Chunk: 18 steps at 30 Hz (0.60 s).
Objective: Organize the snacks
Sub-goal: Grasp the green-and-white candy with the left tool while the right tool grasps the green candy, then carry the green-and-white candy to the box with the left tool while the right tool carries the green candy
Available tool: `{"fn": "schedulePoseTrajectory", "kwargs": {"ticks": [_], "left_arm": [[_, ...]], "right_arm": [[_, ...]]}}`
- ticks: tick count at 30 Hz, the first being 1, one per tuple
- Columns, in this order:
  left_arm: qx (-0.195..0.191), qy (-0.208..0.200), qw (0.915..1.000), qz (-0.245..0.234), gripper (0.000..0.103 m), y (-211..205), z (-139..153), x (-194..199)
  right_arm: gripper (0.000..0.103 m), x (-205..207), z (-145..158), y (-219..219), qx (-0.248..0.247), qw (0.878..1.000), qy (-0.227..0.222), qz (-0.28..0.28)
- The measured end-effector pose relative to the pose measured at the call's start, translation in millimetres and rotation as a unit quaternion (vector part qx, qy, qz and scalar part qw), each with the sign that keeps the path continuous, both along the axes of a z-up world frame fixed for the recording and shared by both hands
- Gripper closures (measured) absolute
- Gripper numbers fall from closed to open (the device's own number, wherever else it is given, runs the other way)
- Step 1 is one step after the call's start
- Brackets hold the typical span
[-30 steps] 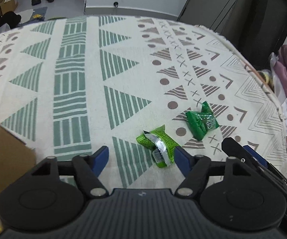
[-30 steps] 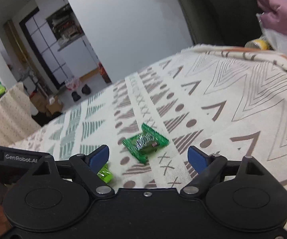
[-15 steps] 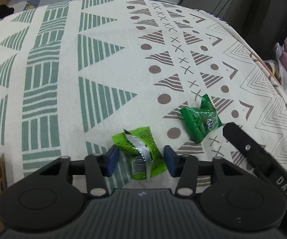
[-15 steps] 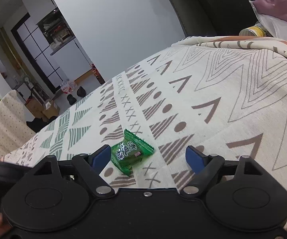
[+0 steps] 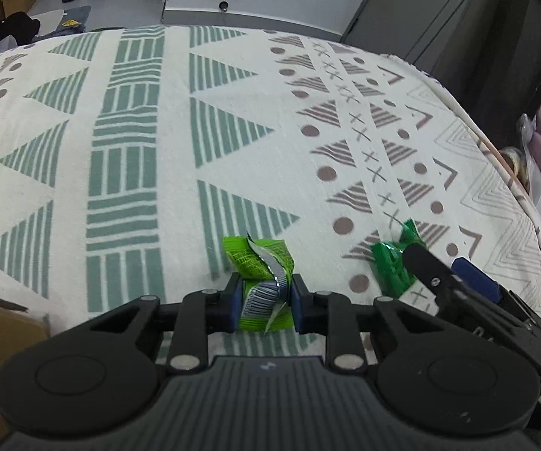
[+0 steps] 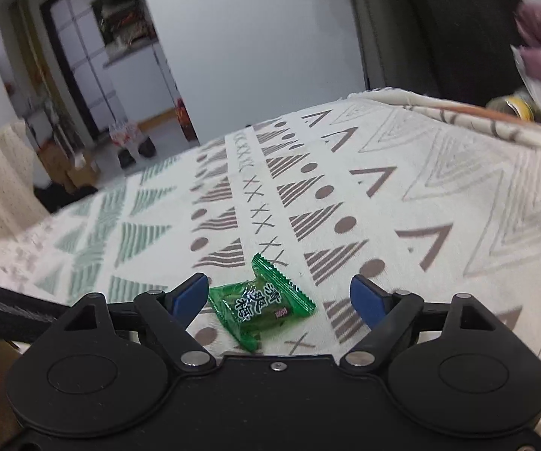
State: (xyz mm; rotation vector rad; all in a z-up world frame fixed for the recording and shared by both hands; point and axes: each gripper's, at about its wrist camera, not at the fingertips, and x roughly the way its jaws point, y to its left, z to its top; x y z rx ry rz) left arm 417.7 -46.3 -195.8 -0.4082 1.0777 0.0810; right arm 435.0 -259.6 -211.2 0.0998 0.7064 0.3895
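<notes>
Left gripper [image 5: 264, 298], jaws clamped across the light, crinkly lime-green snack packet [image 5: 261, 276]; right gripper [image 6: 278, 298], jaws wide, straddles the slippery dark-green wrapped candy [image 6: 261, 302], probably best pinched mid-body.

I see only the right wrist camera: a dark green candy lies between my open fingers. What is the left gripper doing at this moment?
Observer: The left gripper is shut on a light green snack packet. I cannot tell if it is lifted off the cloth.
Operator: Is that packet close to my candy?
Observer: Yes. In the left wrist view the dark green candy lies to the right of the packet, apart from it. A finger of your right gripper covers part of it.
Operator: Is there any container for the snacks?
Observer: A corner of a brown cardboard box shows at the left edge of that view. Its inside is not visible.
</notes>
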Motion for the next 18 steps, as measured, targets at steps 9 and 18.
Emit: {"fn": "schedulePoseTrajectory", "kwargs": {"ticks": [9,18], "left_arm": [[0.002,0.003,1.0,-0.001,0.078,15.0,-2.1,-3.7],[-0.001,-0.026,0.9995,-0.016,0.078,15.2,24.4,-22.0]], "right_arm": [[0.052,4.2,-9.6,44.6,-0.099,0.994,0.023,0.03],[0.061,-29.9,14.1,22.2,-0.072,0.996,0.045,-0.004]]}}
